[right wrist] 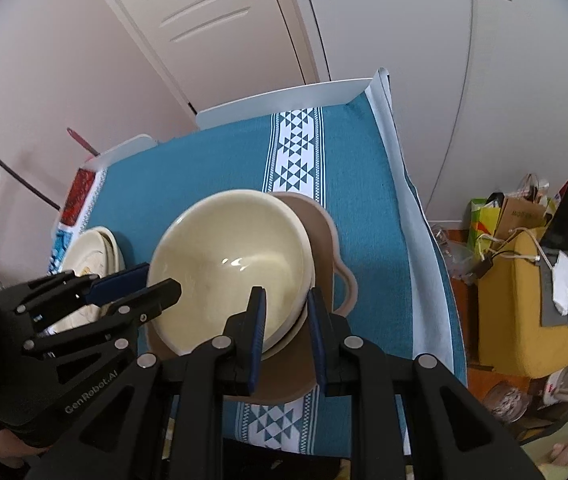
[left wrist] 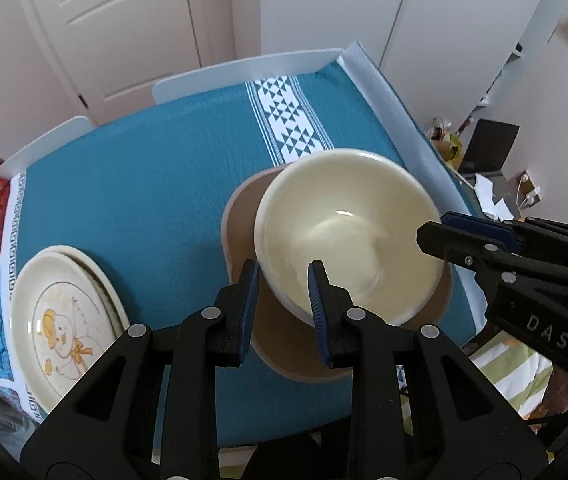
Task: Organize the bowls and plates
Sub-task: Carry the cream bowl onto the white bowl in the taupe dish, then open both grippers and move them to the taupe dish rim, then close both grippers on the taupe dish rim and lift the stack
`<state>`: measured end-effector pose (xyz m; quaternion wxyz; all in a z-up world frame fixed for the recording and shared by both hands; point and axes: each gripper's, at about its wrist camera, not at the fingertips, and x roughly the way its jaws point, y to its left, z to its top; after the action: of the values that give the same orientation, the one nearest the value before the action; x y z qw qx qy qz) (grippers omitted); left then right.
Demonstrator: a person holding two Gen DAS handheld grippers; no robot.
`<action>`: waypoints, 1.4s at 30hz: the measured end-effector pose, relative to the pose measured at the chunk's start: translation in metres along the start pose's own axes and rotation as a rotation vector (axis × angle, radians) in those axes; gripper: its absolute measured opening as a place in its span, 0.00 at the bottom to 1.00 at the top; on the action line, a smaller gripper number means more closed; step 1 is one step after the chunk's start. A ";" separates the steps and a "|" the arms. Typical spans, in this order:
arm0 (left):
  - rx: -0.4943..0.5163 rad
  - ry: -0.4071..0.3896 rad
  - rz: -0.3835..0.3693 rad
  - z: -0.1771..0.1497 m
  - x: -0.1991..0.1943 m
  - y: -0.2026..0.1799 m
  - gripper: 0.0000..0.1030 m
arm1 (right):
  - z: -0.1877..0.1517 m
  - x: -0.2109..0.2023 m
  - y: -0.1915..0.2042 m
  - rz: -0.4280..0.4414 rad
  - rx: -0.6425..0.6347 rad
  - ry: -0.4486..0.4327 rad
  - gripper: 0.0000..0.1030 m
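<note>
Blue-padded jaws of the left gripper (left wrist: 284, 300) are clamped on the near rim of the cream bowl (left wrist: 348, 236), and its opposite rim is pinched by the right gripper (right wrist: 286, 320). It is held tilted above the brown plate (left wrist: 304, 356). A slip could be caused by uneven pull. Open teal tablecloth (left wrist: 143, 184) is left between this and the stacked duck plates (left wrist: 63, 320), which lie near the table's edge.

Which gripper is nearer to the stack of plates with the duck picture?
Left. The left gripper grips the cream bowl on the rim side facing the plate stack; the right gripper grips the opposite rim, away from it.
</note>
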<state>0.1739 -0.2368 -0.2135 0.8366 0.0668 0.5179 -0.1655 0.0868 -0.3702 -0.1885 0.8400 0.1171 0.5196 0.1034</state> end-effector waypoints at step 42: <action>0.060 0.045 0.038 -0.034 -0.003 0.036 1.00 | -0.014 0.000 -0.025 -0.165 -0.178 0.150 0.92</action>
<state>0.1565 -0.1924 -0.2279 0.8255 0.1052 0.5299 -0.1635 0.0757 -0.3923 -0.2019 0.8116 -0.0090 0.5775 0.0880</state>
